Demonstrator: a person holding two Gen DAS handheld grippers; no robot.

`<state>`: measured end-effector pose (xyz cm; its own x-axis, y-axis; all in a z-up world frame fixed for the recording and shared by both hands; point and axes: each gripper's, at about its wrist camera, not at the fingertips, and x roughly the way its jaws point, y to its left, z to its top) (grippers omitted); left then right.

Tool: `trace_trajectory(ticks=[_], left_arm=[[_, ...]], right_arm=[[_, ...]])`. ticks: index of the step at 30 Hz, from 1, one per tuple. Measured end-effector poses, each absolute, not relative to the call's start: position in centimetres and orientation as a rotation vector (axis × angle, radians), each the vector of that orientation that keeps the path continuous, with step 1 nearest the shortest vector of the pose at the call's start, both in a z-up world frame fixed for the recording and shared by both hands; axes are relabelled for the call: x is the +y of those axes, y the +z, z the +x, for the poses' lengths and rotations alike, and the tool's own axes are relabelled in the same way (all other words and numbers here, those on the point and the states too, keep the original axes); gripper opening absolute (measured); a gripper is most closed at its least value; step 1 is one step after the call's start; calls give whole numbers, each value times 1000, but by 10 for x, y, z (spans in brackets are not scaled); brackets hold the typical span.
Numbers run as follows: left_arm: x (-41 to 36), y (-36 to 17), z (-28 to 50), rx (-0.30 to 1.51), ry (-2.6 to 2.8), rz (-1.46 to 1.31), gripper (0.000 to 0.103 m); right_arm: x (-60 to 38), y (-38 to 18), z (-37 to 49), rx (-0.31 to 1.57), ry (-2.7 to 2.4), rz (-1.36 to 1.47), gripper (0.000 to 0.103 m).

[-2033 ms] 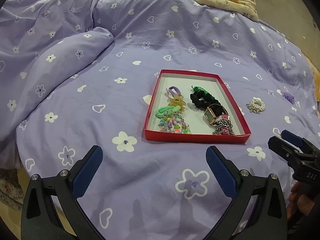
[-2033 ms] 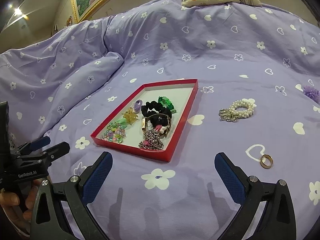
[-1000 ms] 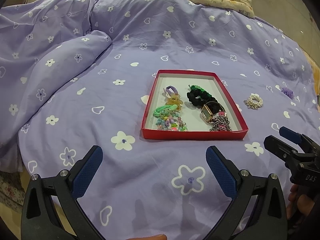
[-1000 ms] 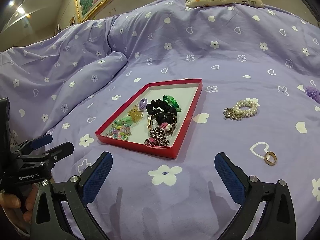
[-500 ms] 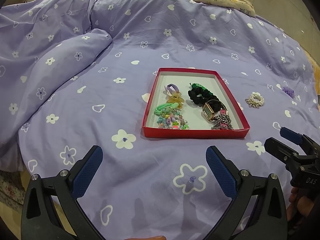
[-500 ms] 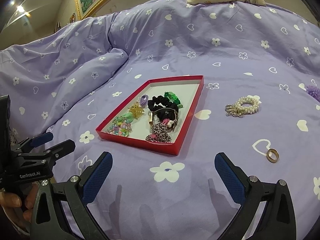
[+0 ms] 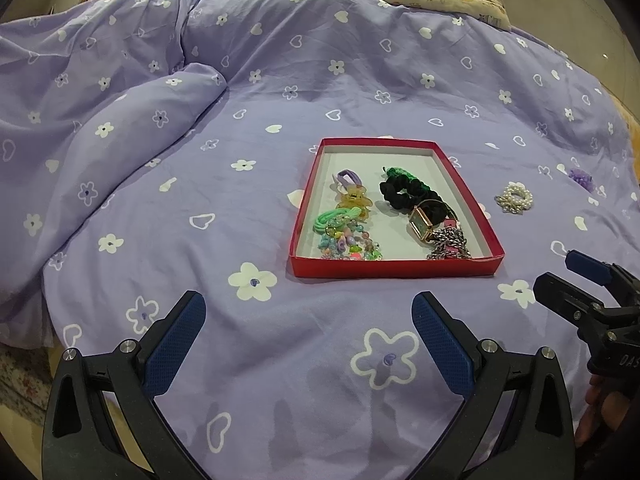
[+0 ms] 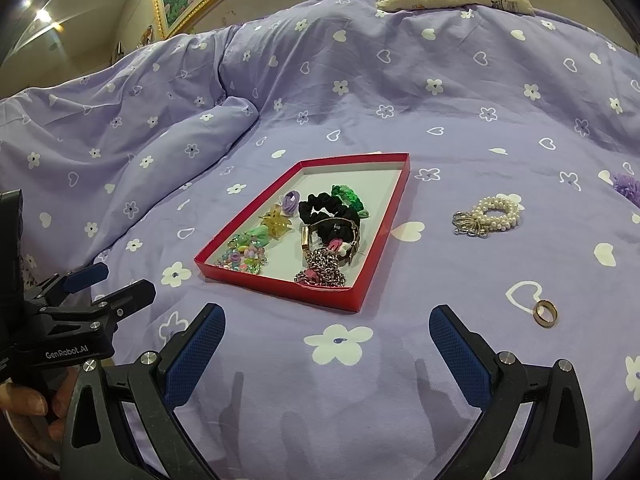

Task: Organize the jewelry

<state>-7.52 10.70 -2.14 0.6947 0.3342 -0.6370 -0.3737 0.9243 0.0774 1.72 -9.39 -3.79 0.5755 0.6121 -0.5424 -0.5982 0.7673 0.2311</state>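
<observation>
Red tray (image 7: 394, 269) sits mid-bed on the purple bedspread (image 7: 240, 340) and already holds hair ties, a clip, beads, a watch and a chain. Left outside, toward the bed's right edge: pearl bracelet (image 8: 490, 214), gold ring (image 8: 545, 313), purple scrunchie (image 8: 627, 186). Left gripper (image 7: 308, 334) and right gripper (image 8: 326, 350) hover with jaws spread wide, empty. Judged mostly done.
</observation>
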Motion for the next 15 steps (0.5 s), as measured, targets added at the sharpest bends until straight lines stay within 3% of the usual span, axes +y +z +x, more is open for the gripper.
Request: trace_trajectory(ticks=[15], left_arm=[[109, -21, -75, 702, 402, -50, 103]], right_arm=[[-94, -37, 17, 642, 715, 23, 103]])
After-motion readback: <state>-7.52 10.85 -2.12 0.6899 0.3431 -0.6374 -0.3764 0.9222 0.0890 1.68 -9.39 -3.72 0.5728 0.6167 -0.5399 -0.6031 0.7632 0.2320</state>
